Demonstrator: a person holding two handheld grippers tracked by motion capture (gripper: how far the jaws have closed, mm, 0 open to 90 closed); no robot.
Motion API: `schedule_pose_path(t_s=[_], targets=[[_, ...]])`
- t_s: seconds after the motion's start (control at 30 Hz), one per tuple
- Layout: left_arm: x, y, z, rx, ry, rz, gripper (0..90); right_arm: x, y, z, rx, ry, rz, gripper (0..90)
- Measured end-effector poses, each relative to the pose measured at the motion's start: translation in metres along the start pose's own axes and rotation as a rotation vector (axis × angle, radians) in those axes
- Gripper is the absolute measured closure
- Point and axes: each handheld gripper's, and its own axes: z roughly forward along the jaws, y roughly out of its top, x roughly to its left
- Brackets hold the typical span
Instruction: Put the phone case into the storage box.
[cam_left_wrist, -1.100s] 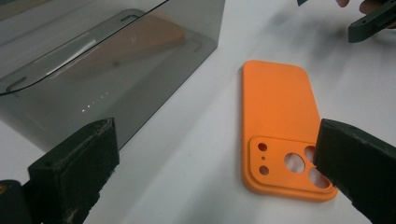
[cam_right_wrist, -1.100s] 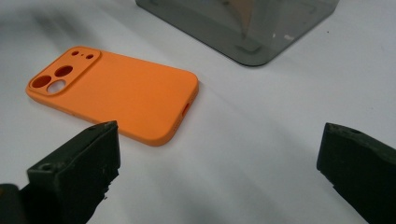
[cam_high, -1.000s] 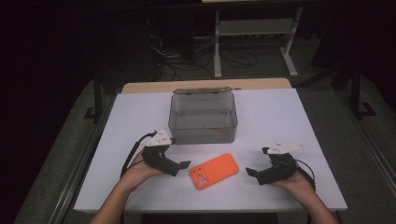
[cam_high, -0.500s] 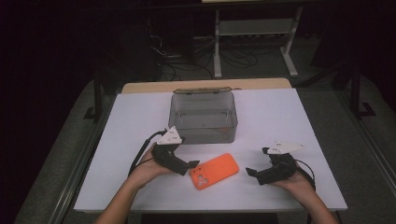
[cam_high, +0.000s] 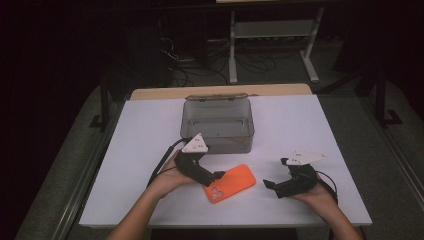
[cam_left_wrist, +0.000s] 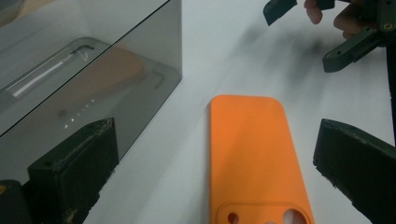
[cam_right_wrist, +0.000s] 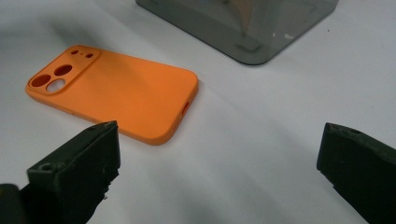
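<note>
An orange phone case (cam_high: 231, 183) lies flat on the white table (cam_high: 150, 130), back side up, in front of a smoky clear plastic box (cam_high: 217, 125). My left gripper (cam_high: 216, 178) is open, and its jaws straddle the camera-hole end of the phone case (cam_left_wrist: 259, 154) without touching it. In the left gripper view the box (cam_left_wrist: 88, 79) stands close on the left. My right gripper (cam_high: 272, 189) rests open on the table, a little to the right of the case and pointing at it. The right gripper view has the phone case (cam_right_wrist: 116, 91) ahead on the left and the box (cam_right_wrist: 243, 23) behind it.
The box's lid (cam_high: 216, 96) is hinged open at the back. A wooden board (cam_high: 220, 91) shows along the table's far edge. A metal shelf frame (cam_high: 272, 35) and cables stand on the dark floor beyond. My right gripper (cam_left_wrist: 327, 28) shows far off in the left gripper view.
My left gripper has moved right and forward, up to the near end of the phone case. The right gripper and the case have stayed put.
</note>
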Motion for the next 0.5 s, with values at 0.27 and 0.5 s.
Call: schedule_pose_path(t_s=[0.27,0.5], targets=[[-0.004,0.000,0.007,0.004,-0.006,0.002,0.0,0.000,0.000,0.000,0.000,0.001,-0.001,0.0],[-0.006,-0.004,0.010,0.033,-0.006,-0.001,0.0,0.000,0.000,0.001,0.002,0.002,-0.008,0.0]])
